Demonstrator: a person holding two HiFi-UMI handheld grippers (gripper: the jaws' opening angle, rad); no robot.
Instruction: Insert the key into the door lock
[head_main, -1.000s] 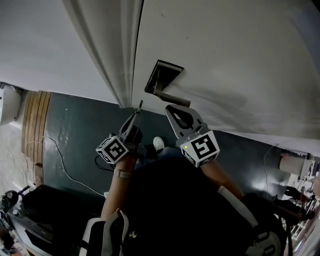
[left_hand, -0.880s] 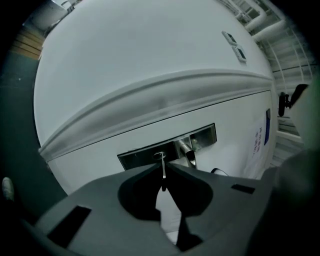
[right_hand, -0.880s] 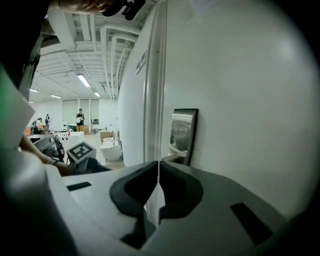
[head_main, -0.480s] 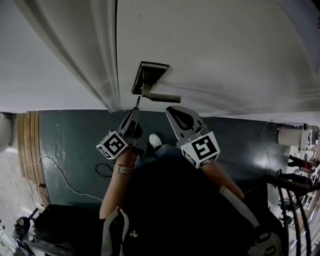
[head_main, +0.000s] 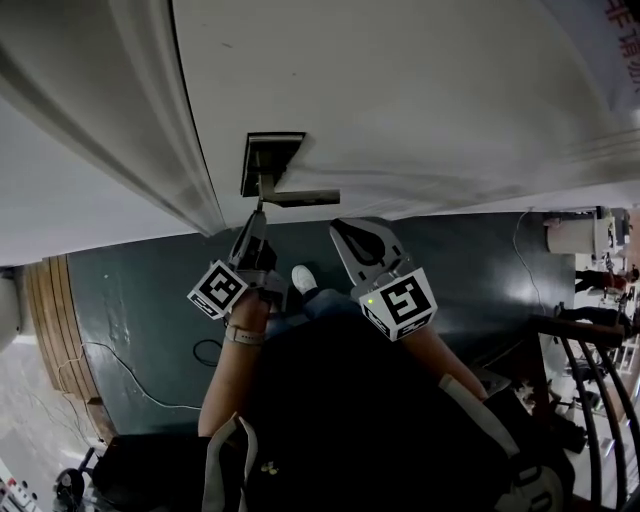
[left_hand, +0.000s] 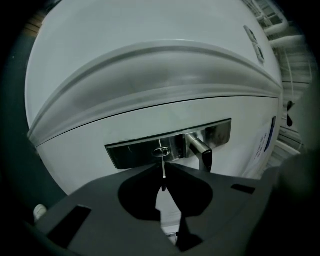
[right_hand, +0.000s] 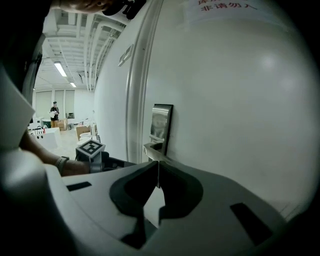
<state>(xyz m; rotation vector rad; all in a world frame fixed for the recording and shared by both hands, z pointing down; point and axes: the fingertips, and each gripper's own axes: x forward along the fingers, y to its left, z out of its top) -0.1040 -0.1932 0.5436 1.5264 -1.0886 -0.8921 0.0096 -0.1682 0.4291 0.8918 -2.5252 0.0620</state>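
The metal lock plate (head_main: 272, 160) with its lever handle (head_main: 300, 197) sits on the white door (head_main: 420, 90). My left gripper (head_main: 252, 234) is shut on a thin key (head_main: 260, 208), pointed up at the plate. In the left gripper view the key (left_hand: 163, 167) stands edge-on between the jaws of the left gripper (left_hand: 163, 172), its tip at the round keyhole (left_hand: 161, 150) left of the handle (left_hand: 202, 150); how deep it sits cannot be told. My right gripper (head_main: 362, 240) hangs shut and empty below the handle's free end, apart from it.
The door frame moulding (head_main: 150, 150) runs left of the lock. Below lie a dark floor (head_main: 150, 300), a cable (head_main: 130, 375) and wooden boards (head_main: 55, 320). A stair railing (head_main: 600, 370) stands at the right. A person (right_hand: 53, 111) is far off in the hall.
My left gripper has moved up to the lock plate with the key, from a short way off to its tip at the keyhole. The right gripper has kept its place beside it.
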